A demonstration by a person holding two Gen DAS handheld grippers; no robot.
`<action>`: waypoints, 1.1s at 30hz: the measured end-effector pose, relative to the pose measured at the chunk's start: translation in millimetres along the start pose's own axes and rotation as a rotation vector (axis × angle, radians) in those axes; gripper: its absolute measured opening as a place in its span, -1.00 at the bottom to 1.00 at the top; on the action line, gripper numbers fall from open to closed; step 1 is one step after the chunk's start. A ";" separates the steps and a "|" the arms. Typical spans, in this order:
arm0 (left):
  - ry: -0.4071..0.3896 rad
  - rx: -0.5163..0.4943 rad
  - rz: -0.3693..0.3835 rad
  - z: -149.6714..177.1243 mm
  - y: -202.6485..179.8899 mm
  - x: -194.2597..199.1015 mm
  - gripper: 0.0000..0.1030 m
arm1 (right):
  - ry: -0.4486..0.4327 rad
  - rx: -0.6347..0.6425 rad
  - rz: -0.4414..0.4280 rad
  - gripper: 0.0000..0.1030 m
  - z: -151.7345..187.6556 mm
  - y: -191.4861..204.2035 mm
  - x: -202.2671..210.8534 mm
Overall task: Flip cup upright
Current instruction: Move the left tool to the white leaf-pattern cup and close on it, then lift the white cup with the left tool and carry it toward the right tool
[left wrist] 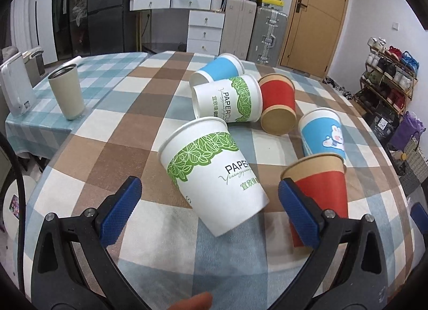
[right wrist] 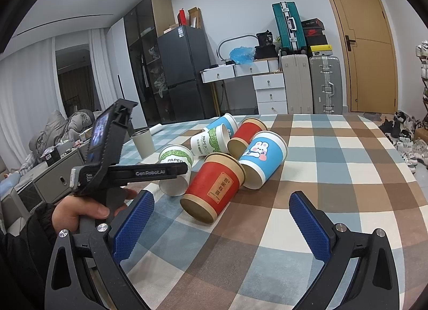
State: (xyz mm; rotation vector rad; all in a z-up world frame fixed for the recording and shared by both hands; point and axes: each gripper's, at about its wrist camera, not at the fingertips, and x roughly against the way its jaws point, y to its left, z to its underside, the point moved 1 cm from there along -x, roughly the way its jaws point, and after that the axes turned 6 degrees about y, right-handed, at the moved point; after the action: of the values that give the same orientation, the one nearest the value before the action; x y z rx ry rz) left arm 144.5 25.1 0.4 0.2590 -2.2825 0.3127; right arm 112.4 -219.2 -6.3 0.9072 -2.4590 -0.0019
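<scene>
Claws apart: my left claw flanks the green-leaf cup, tilted and not yet upright on the bench; my right claw hovers idle, five cups lying.

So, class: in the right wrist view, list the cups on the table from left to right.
Grey tumbler → near green-leaf cup → near red cup → bunny cup. The three cups behind overlap, so they are left out.

Your paper cups look smooth and matt; your fingers carry rough, knurled blue pads; checked cloth covers the tabletop.
</scene>
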 end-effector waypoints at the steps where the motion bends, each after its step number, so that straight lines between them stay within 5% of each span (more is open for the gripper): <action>1: 0.010 0.005 0.001 -0.9 -0.3 -3.2 0.95 | 0.002 -0.001 0.001 1.00 0.0 -0.1 -0.4; 4: 0.041 0.006 -0.004 -1.4 -1.6 -11.1 0.79 | 0.008 -0.002 0.000 0.99 0.2 -0.2 -1.6; 9: 0.082 0.019 -0.002 -3.1 -1.1 -24.8 0.17 | 0.013 -0.003 0.003 1.00 0.7 -1.2 -3.2; 11: 0.089 0.015 0.002 -0.7 -0.6 -25.0 0.08 | 0.014 -0.002 0.002 1.00 0.6 -1.1 -3.0; 33: -0.021 -0.078 0.026 33.1 -0.6 34.7 0.05 | 0.038 0.004 0.018 1.00 3.1 -1.0 -8.3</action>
State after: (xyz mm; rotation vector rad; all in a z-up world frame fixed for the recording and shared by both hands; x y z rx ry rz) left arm 98.7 11.5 4.9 0.1937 -2.3145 0.2345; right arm 116.9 -215.4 -13.1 0.8787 -2.4326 0.0264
